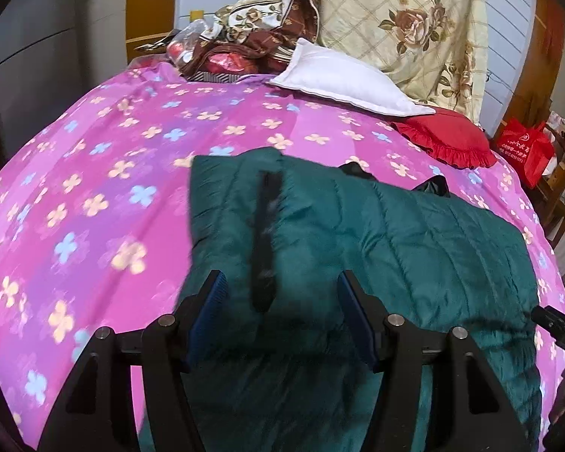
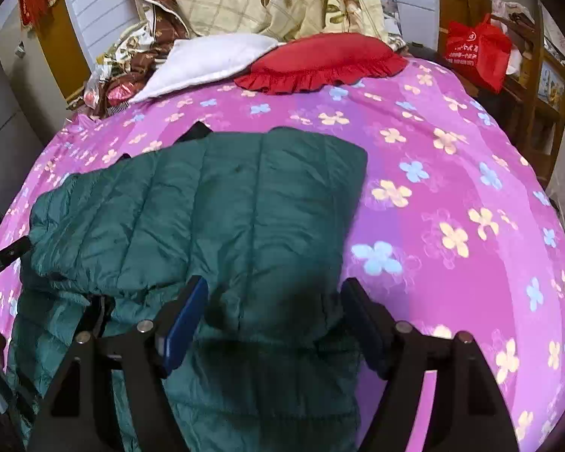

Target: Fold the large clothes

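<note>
Both your tongs, left tongs (image 1: 282, 282) and right tongs (image 2: 273, 290), hang wide and empty over the green jacket (image 2: 226, 203); red pillow (image 2: 320, 60) at 12 o'clock.

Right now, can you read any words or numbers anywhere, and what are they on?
Red bag: a round white logo and lines of white print, too blurred to read.
The same red bag, right wrist view: white print, also too small to read.
Nothing else in view carries readable text.
</note>
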The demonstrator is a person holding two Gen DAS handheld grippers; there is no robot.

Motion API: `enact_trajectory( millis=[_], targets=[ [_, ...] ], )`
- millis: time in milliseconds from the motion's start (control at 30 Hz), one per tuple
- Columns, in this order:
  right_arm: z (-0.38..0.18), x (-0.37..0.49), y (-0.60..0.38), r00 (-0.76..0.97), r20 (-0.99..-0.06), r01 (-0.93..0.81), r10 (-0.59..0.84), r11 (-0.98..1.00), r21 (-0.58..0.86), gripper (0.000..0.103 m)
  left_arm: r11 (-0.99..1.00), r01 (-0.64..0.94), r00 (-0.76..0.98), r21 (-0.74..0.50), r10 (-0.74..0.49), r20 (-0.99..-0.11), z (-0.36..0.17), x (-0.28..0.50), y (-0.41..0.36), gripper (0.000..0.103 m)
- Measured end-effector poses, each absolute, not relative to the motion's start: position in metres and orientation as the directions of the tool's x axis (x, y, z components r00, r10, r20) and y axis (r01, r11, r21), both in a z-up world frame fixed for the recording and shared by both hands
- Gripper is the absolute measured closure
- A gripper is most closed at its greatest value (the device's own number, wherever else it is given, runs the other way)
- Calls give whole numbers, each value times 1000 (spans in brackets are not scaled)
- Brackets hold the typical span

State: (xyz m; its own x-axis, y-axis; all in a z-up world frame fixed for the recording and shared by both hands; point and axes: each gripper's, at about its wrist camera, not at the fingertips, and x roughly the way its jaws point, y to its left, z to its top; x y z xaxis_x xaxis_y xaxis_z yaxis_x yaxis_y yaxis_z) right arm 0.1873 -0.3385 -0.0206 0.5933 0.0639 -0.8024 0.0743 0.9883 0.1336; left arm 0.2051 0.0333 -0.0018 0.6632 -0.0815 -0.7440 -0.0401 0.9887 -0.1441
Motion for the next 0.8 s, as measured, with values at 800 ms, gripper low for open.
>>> enact_trajectory(
  millis=[800],
  targets=[
    [-19,103,-337,557,-828,85,59,988,127,23,997,-12,591,-75,-54,-805,-9,79,69,57]
  ],
)
